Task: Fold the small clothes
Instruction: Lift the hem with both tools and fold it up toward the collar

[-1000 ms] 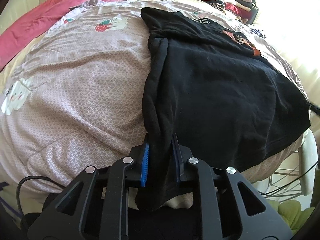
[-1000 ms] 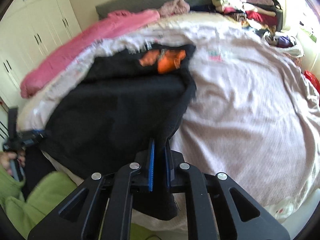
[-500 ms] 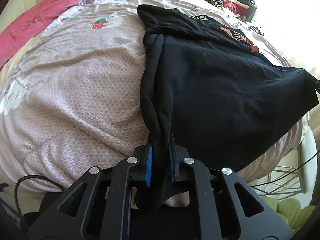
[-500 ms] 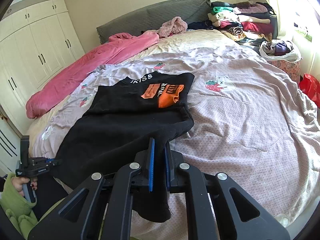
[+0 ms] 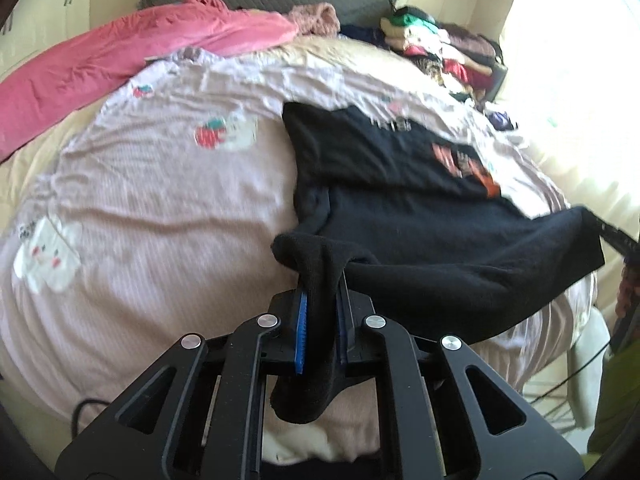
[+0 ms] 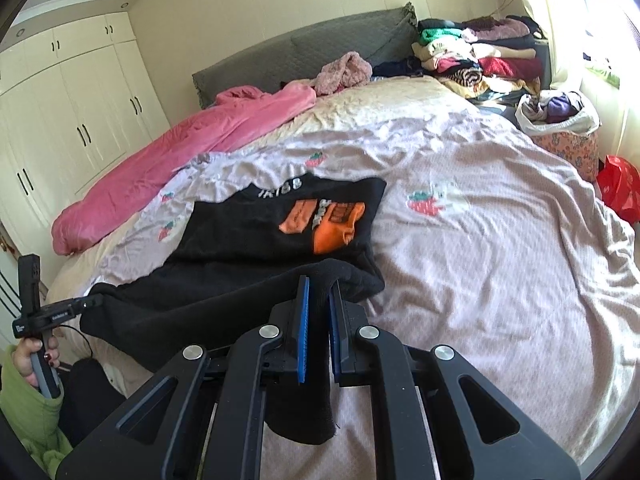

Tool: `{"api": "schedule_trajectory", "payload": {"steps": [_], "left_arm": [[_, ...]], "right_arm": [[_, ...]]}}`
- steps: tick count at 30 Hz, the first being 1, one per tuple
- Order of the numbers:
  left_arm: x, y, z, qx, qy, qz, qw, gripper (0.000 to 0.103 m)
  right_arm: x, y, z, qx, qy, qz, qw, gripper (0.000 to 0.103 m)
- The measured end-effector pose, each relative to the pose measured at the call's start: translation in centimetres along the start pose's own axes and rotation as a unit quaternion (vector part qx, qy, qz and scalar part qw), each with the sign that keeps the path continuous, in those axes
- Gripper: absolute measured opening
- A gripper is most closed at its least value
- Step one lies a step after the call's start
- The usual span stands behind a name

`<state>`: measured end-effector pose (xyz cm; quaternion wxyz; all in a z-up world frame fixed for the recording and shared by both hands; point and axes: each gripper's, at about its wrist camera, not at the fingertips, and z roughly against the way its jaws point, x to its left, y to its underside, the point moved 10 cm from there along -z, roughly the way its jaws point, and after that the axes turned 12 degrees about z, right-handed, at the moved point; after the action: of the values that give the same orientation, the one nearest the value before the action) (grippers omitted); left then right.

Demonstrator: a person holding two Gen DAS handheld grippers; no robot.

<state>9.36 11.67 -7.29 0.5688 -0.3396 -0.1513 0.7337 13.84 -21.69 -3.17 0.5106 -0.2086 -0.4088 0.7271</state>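
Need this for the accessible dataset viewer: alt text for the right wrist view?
The right hand-held gripper is shut on a bottom corner of a black shirt with an orange print, lifting its hem off a pale pink bedspread. At far left, the left hand-held gripper holds the other corner; a pink blanket lies behind.

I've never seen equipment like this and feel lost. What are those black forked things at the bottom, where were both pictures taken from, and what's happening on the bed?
No robot here: a person holds a hand-held gripper in each hand, with a camera on each looking along its fingers. One picture comes from the left hand-held gripper, the other from the right hand-held gripper. Each is shut on the near edge of a black shirt lying on a pink bedspread. Folded clothes are stacked by the headboard.
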Motion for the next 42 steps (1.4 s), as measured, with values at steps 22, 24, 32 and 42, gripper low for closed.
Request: {"api": "schedule_trajectory", "payload": {"steps": [22, 24, 32, 42], "left_arm": [[-2.2, -11.5, -2.9, -0.07, -0.024, -0.014, 0.9972, 0.005], [-2.1, -12.0, -3.4, -0.071, -0.026, -0.013, 0.9971, 0.005], [-2.1, -12.9, -5.5, -0.079, -0.041, -0.013, 0.996, 0.005], [-1.8, -13.1, -8.4, -0.072, -0.058, -0.028, 0.9953, 0.005]], "right_arm": [[-3.1, -8.0, -4.0, -0.056, 0.04, 0.006, 0.998, 0.008], [-3.4, -8.4, -4.6, -0.055, 0.043, 0.006, 0.998, 0.008], [-4.3, -8.9, -7.0, -0.045, 0.052, 0.006, 0.998, 0.008], [-5.9, -8.0, -10.8, -0.016, 0.06, -0.007, 0.998, 0.008]]}}
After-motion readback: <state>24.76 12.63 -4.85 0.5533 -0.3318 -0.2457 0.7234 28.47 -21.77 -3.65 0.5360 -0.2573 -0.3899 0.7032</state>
